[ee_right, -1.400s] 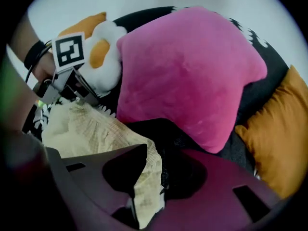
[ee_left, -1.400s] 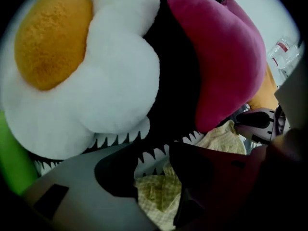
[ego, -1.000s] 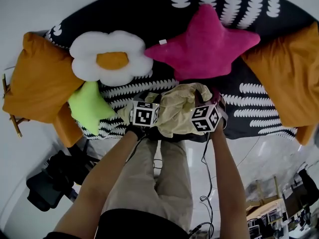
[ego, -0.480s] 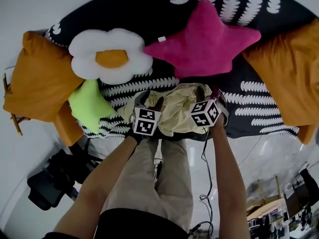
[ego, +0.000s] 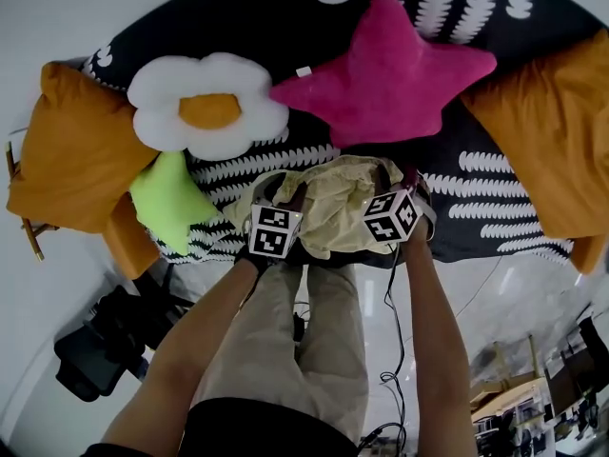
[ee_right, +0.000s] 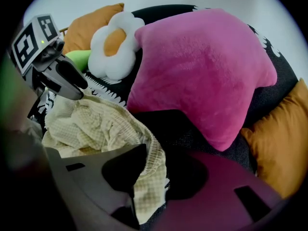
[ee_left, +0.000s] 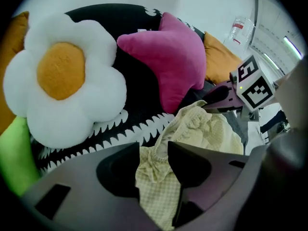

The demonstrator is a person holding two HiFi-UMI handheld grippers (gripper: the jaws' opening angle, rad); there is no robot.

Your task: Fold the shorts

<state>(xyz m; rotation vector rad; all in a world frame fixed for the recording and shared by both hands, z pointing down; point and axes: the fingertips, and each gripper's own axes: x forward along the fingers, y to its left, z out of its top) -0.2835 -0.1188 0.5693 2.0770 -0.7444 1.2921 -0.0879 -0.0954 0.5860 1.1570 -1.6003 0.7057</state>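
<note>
The pale yellow checked shorts [ego: 333,208] lie crumpled at the near edge of the black patterned bedspread [ego: 476,179]. My left gripper [ego: 285,196] points down on their left end. In the left gripper view, bunched waistband cloth [ee_left: 159,177] fills the gap of the left gripper [ee_left: 154,150]. My right gripper [ego: 395,177] is on the shorts' right end. In the right gripper view, a band of the shorts [ee_right: 149,177] is pinched in the right gripper [ee_right: 156,162]. Both pairs of jaws have just been closing on this cloth.
Behind the shorts lie a pink star cushion [ego: 390,69], a white flower cushion [ego: 209,108] and a green star cushion [ego: 171,198]. Orange pillows [ego: 76,150] [ego: 552,131] flank them. The person's legs, cables and a black bag [ego: 95,346] are on the floor side.
The left gripper has rolled slightly and its marker cube now sits a little lower in the head view. The right gripper has barely shifted. The shorts stay bunched between them.
</note>
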